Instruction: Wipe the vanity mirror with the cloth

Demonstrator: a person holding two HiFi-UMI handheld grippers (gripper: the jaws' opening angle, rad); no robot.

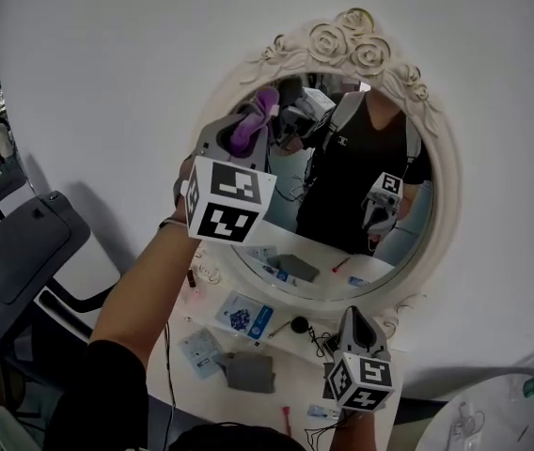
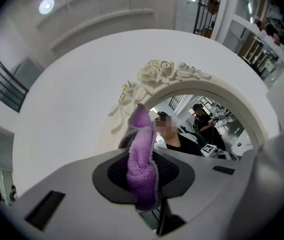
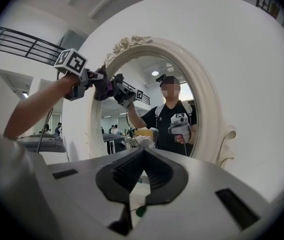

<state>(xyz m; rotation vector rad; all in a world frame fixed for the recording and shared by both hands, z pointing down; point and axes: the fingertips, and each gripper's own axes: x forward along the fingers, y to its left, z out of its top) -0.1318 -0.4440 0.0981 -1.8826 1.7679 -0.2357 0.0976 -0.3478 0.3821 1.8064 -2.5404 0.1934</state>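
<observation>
Left tool (image 1: 244,135) is clamped on the purple cloth (image 2: 142,159), up at the top-left glass of the mirror (image 1: 342,195) and seemingly touching it. Right tool (image 1: 355,319) hangs low over the table (image 1: 290,388), jaws together, nothing between them. Wiping looks barely begun, and most of the glass seems left.

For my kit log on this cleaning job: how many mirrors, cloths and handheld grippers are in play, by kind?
Oval vanity mirror in a white rose-carved frame: 1
Purple fluffy cloth: 1
Grey handheld grippers: 2 (left gripper, jaws shut on the cloth; right gripper, nothing between its jaws)
Total: 4
</observation>
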